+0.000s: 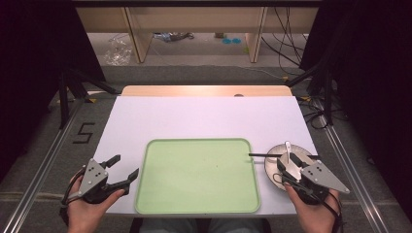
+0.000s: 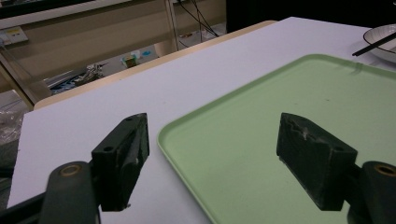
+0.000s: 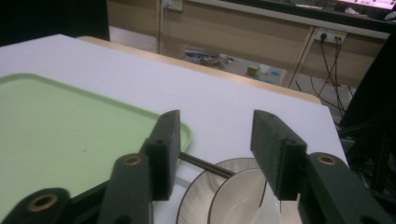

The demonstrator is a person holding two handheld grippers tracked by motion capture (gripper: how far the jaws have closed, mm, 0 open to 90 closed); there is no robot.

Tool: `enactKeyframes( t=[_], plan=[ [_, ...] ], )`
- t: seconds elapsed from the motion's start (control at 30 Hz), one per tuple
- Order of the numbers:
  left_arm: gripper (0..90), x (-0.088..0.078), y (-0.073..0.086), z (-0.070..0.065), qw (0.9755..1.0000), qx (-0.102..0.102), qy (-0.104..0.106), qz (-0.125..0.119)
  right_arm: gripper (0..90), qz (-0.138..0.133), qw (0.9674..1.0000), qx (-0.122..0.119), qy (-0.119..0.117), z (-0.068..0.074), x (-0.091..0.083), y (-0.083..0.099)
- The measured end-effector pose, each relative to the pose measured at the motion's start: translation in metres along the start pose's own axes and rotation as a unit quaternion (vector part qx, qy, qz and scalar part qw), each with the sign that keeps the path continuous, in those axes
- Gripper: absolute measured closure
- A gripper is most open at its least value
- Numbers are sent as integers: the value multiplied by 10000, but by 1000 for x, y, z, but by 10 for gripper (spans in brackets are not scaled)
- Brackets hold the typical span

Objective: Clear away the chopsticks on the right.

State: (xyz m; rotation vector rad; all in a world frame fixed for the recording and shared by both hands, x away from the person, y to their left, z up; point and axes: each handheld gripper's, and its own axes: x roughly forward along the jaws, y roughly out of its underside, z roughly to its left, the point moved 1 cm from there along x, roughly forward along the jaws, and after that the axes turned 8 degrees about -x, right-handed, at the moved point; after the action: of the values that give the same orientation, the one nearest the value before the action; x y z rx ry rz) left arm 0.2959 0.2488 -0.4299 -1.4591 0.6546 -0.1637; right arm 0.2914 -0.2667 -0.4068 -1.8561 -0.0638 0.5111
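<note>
The left gripper point(image 1: 121, 171) hangs just off the near-left corner of the green tray point(image 1: 196, 208), its jaws spread wide with nothing between them and touching nothing; in the left gripper view point(image 2: 212, 154) the two black jaws straddle the tray's rounded corner, one over the white table point(image 2: 93, 116) and the other over the tray point(image 2: 261, 121). The person's left hand point(image 1: 87, 211) grips the body from below.

The right gripper point(image 1: 286, 167) sits to the right of the tray, over the near edge of the plate point(image 1: 272, 162); its jaws are parted to a moderate gap and hold nothing; in the right gripper view point(image 3: 215, 149) they frame the dark-rimmed plate point(image 3: 196, 200) and the white bowl point(image 3: 238, 196) set on it; whether a jaw tip grazes the rim I cannot tell, as the gripper body covers that part from above. The right hand point(image 1: 311, 213) holds it from the near side.

A pair of black chopsticks point(image 1: 265, 155) lies across the plate with its long axis running left to right, the left ends reaching over the tray's right rim; in the right gripper view the chopsticks point(image 3: 205, 165) pass behind the left jaw. A white spoon point(image 1: 287, 150) stands in the bowl, its handle pointing away from the person, towards the table's far edge.
</note>
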Motion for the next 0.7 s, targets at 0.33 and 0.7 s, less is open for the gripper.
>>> enactKeyframes(
  t=[0.33,0.7],
  plan=[
    [268,1,0,-1,10000,62,72,10,832,467,9989,6,-13,-2,25,-13],
    [273,4,0,-1,9999,60,117,33,900,924,9957,112,16,-8,56,-27]
  ],
)
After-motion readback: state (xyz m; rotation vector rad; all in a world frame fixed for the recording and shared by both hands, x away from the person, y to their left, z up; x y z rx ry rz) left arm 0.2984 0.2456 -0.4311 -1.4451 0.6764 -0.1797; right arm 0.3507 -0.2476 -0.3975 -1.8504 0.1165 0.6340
